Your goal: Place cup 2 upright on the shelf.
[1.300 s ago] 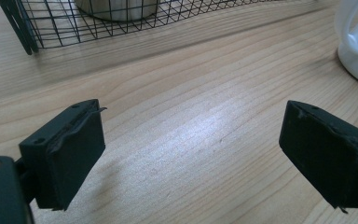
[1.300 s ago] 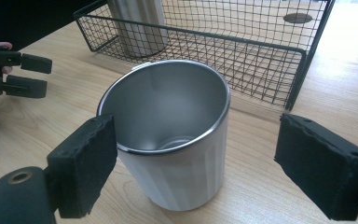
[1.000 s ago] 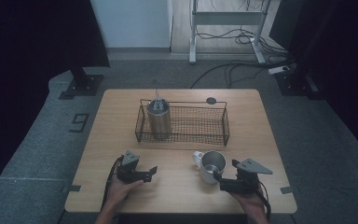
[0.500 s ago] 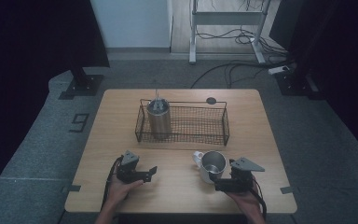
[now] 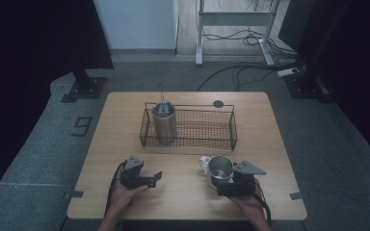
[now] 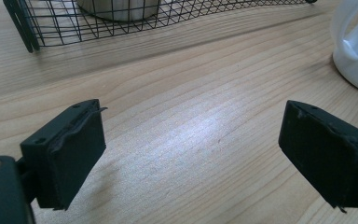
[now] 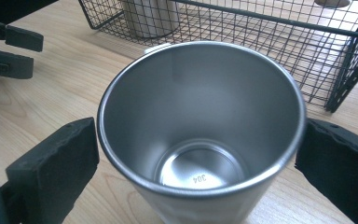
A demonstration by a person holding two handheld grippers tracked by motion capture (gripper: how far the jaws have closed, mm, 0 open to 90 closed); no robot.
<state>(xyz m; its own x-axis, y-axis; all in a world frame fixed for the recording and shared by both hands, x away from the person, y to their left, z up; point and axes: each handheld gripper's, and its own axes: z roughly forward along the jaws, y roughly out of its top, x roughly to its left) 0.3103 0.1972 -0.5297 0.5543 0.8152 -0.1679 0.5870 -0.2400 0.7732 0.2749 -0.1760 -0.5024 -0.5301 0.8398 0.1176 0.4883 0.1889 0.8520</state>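
A steel cup (image 5: 220, 168) (image 7: 200, 126) with a white handle (image 5: 204, 162) stands upright and empty on the wooden table (image 5: 183, 159), in front of the wire basket. My right gripper (image 5: 221, 185) (image 7: 198, 158) is open, one jaw on each side of the cup near its rim, very close to the wall. My left gripper (image 5: 153, 180) (image 6: 191, 154) is open low over bare wood at the front left, holding nothing. In the left gripper view the cup's white side (image 6: 356, 51) sits at the far right. The left gripper (image 7: 9, 46) also appears top left in the right gripper view.
A black wire basket (image 5: 189, 143) (image 7: 335, 70) (image 6: 51, 28) sits mid-table. A steel tumbler (image 5: 164, 121) with a lid and straw stands in its left end. A small dark disc (image 5: 218, 103) lies behind the basket. Cables cross the floor beyond.
My right gripper has slid left towards the cup, so its jaws now stand around it. The left gripper has hardly moved.
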